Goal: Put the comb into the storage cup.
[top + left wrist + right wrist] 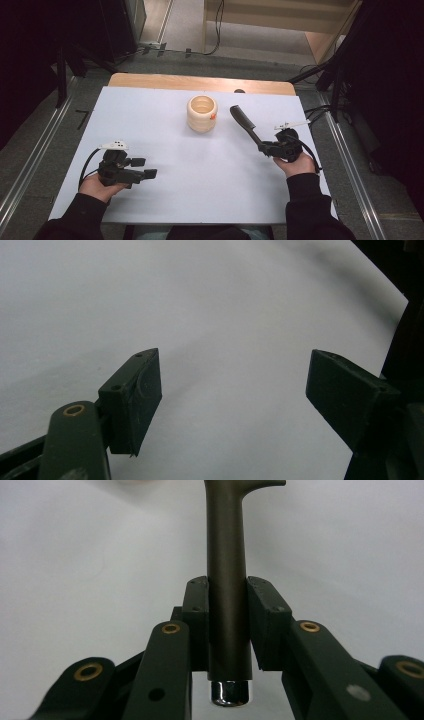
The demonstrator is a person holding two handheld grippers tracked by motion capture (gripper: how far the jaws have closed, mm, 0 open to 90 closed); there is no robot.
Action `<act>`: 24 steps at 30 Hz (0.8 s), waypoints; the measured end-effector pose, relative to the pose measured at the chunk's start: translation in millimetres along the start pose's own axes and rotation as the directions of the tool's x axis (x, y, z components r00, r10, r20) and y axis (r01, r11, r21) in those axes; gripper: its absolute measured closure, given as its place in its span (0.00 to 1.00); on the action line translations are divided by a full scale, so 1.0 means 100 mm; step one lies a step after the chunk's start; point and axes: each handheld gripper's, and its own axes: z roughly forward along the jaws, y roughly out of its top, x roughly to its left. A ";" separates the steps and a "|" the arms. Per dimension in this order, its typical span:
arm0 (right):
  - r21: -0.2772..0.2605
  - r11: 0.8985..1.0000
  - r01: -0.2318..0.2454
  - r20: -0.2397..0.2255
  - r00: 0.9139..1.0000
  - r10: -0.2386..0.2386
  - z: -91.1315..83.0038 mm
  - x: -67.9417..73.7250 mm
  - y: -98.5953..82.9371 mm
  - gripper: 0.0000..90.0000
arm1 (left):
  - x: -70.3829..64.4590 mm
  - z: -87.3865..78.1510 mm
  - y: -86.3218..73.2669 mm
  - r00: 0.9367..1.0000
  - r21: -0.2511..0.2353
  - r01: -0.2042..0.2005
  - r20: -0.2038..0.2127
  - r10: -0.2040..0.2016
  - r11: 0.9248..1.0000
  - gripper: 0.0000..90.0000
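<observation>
Left gripper (148,168) sits low over the white table (150,120), held in the person's left hand (100,186), jaws spread wide with nothing between them; in the left gripper view its pads (142,395) frame bare white surface. Ahead and to its right, well apart, stands a cream ribbed cup (202,113) with a small orange mark on its side. Right of the cup, near but not touching, lies the head end of a dark comb (243,121). Right gripper (264,147) is clamped on the comb's handle; the right gripper view shows both pads (197,625) pressed against the shaft (227,580), with a shiny metal cap (229,692) at the butt end poking out behind the jaws. Comb runs from the gripper diagonally forward-left toward the cup. Right hand (299,164) holds that gripper near the table's right edge.
</observation>
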 end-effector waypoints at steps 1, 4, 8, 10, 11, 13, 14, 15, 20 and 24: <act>-0.010 1.000 0.003 0.000 1.000 -0.003 -0.02 0.03 0.01 0.78 | 0.01 0.00 0.01 1.000 -0.005 0.010 -0.001 -0.010 1.000 0.26; -0.034 0.999 0.023 -0.008 1.000 -0.024 -0.08 0.11 0.03 0.78 | 0.01 0.01 0.03 0.999 -0.012 0.034 0.009 -0.034 0.999 0.26; -0.070 0.997 0.045 -0.018 0.999 -0.046 -0.16 0.23 0.08 0.78 | 0.00 0.01 0.07 0.998 -0.017 0.061 0.021 -0.061 0.998 0.26; -0.084 0.995 0.054 -0.027 0.998 -0.056 -0.19 0.30 0.11 0.78 | -0.02 0.00 0.10 0.998 -0.022 0.066 0.013 -0.066 0.998 0.26; -0.090 0.994 0.065 -0.033 0.997 -0.068 -0.20 0.33 0.13 0.78 | -0.03 0.00 0.11 0.997 -0.025 0.072 0.011 -0.072 0.997 0.26; -0.106 0.991 0.079 -0.047 0.995 -0.084 -0.21 0.40 0.16 0.78 | -0.04 -0.01 0.14 0.997 -0.034 0.080 0.008 -0.079 0.996 0.26; -0.113 0.990 0.084 -0.045 0.995 -0.090 -0.21 0.44 0.18 0.78 | -0.05 -0.01 0.15 0.997 -0.034 0.082 0.005 -0.082 0.996 0.26; -0.116 0.989 0.089 -0.055 0.994 -0.096 -0.21 0.48 0.20 0.78 | -0.06 -0.01 0.17 0.996 -0.038 0.088 0.009 -0.088 0.995 0.26; -0.139 0.982 0.131 -0.078 0.987 -0.143 -0.18 0.68 0.29 0.78 | -0.09 0.01 0.23 0.997 -0.047 0.081 -0.006 -0.081 0.996 0.26; -0.151 0.975 0.165 -0.102 0.978 -0.181 -0.14 0.88 0.37 0.78 | -0.12 0.03 0.29 0.997 -0.056 0.078 -0.005 -0.078 0.995 0.26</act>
